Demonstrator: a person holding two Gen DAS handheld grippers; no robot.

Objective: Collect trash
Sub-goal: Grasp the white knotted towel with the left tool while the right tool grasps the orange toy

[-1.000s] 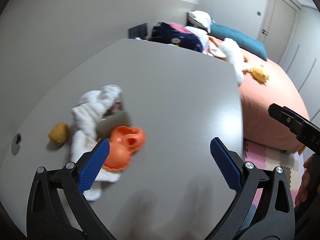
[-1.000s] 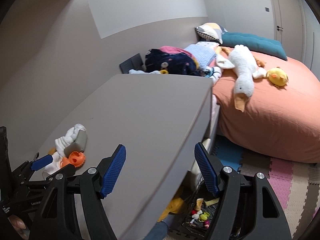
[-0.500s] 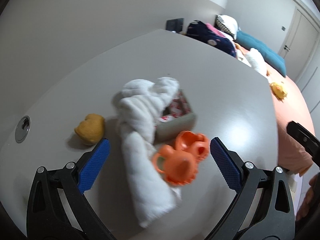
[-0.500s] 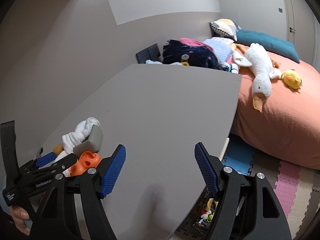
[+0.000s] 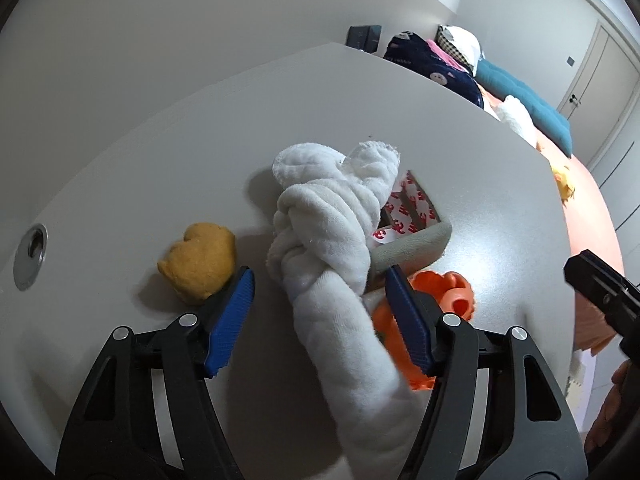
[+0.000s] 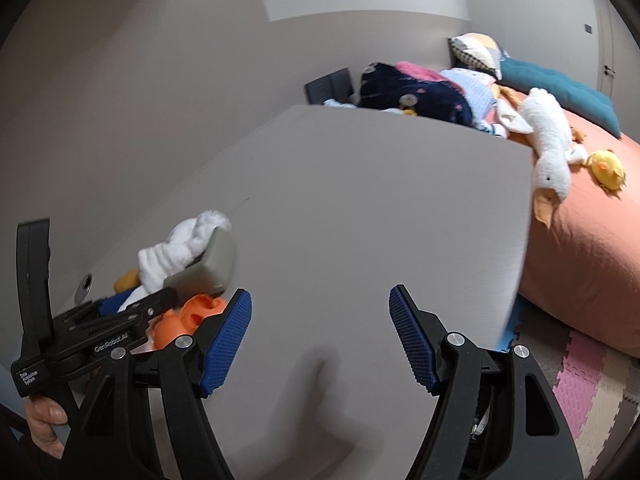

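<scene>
The left gripper (image 5: 320, 316) is reaching down over the grey table (image 5: 460, 128), its jaws closing around a twisted white towel (image 5: 328, 240) that is lying between the blue pads (image 5: 230, 322); the pads are not yet pressing on the cloth, so nothing is being grasped. The towel is lying toward the near left part of the tabletop, draped over a grey box (image 5: 412, 246) whose red-and-white printed inside (image 5: 408, 208) is showing. An orange plastic toy (image 5: 444, 300) is sitting just beside the towel, partly behind the right-hand pad, and a tan heart-shaped sponge (image 5: 200, 260) is lying just outside the left-hand pad, near a round metal grommet (image 5: 30, 256) set in the table. The right gripper (image 6: 320, 336) is hovering over a bare stretch of the table with its jaws spread apart and nothing between them. Beyond the table, a bed with a salmon cover (image 6: 592, 240) is carrying a white plush goose (image 6: 550, 148) and a small yellow plush toy (image 6: 608, 168).
</scene>
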